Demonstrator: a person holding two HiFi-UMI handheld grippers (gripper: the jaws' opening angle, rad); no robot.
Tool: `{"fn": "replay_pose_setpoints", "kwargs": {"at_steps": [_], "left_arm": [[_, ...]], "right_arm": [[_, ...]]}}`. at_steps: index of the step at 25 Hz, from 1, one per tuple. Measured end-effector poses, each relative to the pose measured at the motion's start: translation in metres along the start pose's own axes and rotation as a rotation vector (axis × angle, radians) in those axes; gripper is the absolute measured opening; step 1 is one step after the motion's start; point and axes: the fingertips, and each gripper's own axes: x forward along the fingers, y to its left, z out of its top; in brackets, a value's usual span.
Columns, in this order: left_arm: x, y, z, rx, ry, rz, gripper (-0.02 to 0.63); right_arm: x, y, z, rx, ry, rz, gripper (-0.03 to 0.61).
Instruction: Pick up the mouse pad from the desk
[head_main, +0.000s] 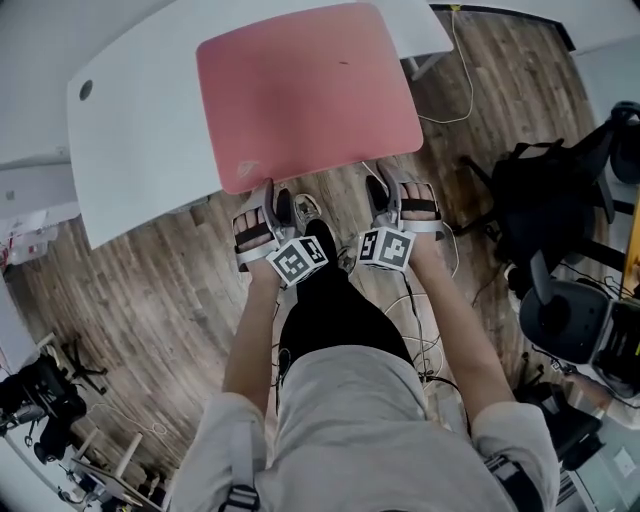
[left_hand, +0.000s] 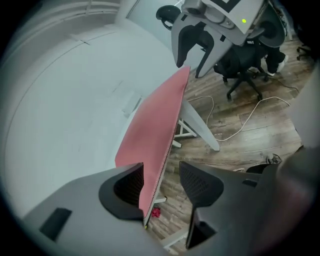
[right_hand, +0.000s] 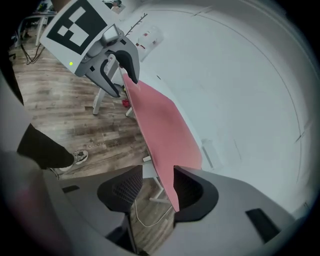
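While the jaws of the left gripper (left_hand: 160, 175) and the right gripper (right_hand: 157, 181) stand spread, each pair straddles the near edge of the red mouse pad (head_main: 305, 90), one jaw above it and one below, neither visibly pinching. Ahead of the jaws the pad runs flat away; its long axis lies crosswise from one gripper to the other, and both look equally near. Beyond, it overhangs the white table (head_main: 140, 130). Beneath the jaws is wood floor (head_main: 150, 290), with a black chair (head_main: 560, 210) off to the right.
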Motion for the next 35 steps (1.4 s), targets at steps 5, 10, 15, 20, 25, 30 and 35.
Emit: {"fn": "replay_pose_setpoints", "kwargs": {"at_steps": [5, 10, 15, 20, 25, 30, 35], "left_arm": [[0.021, -0.003, -0.004, 0.046, 0.006, -0.03, 0.218], [0.019, 0.009, 0.0, 0.007, 0.013, -0.066, 0.17], [0.018, 0.019, 0.0, 0.021, 0.001, -0.12, 0.078], [0.021, 0.022, 0.003, -0.013, -0.005, -0.181, 0.064], [0.019, 0.047, 0.011, -0.082, -0.022, -0.214, 0.031], [0.031, 0.064, 0.012, -0.135, -0.043, -0.269, 0.031], [0.052, 0.071, 0.023, -0.134, -0.068, -0.286, 0.031]], "right_arm": [[0.026, -0.002, 0.003, -0.038, 0.026, 0.021, 0.206], [0.038, -0.005, -0.003, -0.076, 0.056, 0.033, 0.184], [0.032, -0.015, 0.006, -0.124, 0.037, 0.041, 0.076], [0.028, -0.034, 0.014, -0.088, 0.038, 0.058, 0.055], [0.027, -0.051, 0.022, -0.022, 0.065, 0.072, 0.054], [0.038, -0.075, 0.035, 0.023, 0.074, 0.047, 0.054], [0.062, -0.093, 0.031, 0.034, 0.085, 0.021, 0.054]]}}
